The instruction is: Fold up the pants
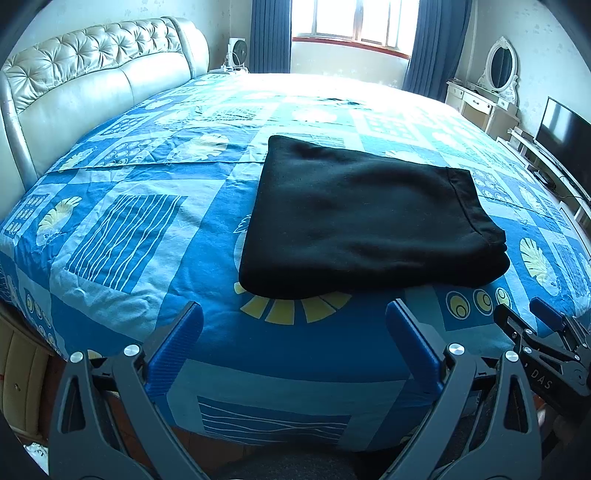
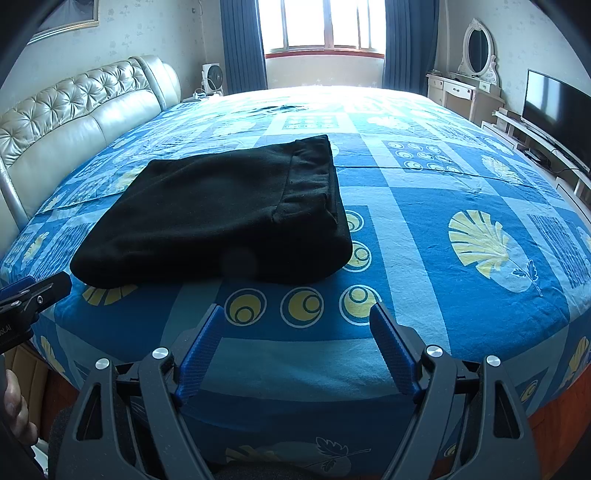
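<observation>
Black pants (image 1: pixel 365 221) lie folded into a thick rectangle on the blue patterned bedspread (image 1: pixel 122 229), waistband edge at their right side. In the right wrist view the same pants (image 2: pixel 221 218) sit left of centre. My left gripper (image 1: pixel 293 314) hovers open just short of the pants' near edge, nothing between its blue fingers (image 1: pixel 177 350). My right gripper (image 2: pixel 295 317) is open too, over the bed's near edge, to the right of the pants and apart from them. The right gripper's tip (image 1: pixel 532 321) shows at the left wrist view's right edge.
A padded cream headboard (image 1: pixel 92 88) runs along the bed's left. A window with blue curtains (image 2: pixel 325 26) is at the far end. A white dresser with an oval mirror (image 2: pixel 476 74) and a television (image 2: pixel 557 99) stand on the right. A hand (image 2: pixel 16 406) shows at lower left.
</observation>
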Motion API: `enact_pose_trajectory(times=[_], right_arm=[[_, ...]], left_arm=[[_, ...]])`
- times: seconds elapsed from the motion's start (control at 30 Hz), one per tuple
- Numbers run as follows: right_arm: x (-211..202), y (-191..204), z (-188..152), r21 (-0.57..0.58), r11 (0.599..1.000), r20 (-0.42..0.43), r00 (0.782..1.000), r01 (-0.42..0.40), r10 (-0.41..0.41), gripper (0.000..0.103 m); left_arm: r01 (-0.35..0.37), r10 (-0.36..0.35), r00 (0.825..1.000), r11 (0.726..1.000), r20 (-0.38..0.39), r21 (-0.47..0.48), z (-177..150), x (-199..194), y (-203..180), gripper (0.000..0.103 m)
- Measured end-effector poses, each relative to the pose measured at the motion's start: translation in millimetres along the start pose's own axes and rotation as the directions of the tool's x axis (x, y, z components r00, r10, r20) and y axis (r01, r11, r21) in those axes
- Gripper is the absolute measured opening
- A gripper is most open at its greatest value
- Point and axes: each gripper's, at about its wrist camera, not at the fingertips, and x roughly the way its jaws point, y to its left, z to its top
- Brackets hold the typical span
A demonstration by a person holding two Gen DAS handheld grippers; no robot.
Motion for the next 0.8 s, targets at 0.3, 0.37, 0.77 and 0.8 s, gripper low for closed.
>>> enact_pose_trajectory(times=[0.3, 0.37, 0.77, 0.8], right_arm=[[1.9, 1.2, -1.2, -0.005, 1.000, -0.003, 1.000, -0.002, 0.002, 0.079], [2.1, 1.8, -1.7, -0.007, 1.000, -0.004, 1.000, -0.004, 0.004, 0.079], [-4.9, -13.3, 48.3, 0.028, 0.984, 0.011, 0.984, -0.176, 0.176, 0.080], [-0.1, -19.5, 67.8, 0.030, 0.983, 0.027, 0.984, -0.179, 0.178, 0.081]], left_arm=[[-0.002, 0.002, 1.000, 1.000, 0.005, 0.007, -0.3, -1.1, -1.4, 0.099], [-0.014, 0.014, 1.000, 1.000, 0.002, 0.014, 0.9, -0.8, -2.4, 0.100], [0.012, -0.015, 0.996, 0.999, 0.085, 0.035, 66.3, 5.8, 32.2, 0.101], [-0.020, 0.017, 0.996, 0.999, 0.092, 0.030, 78.6, 16.9, 44.8, 0.101]])
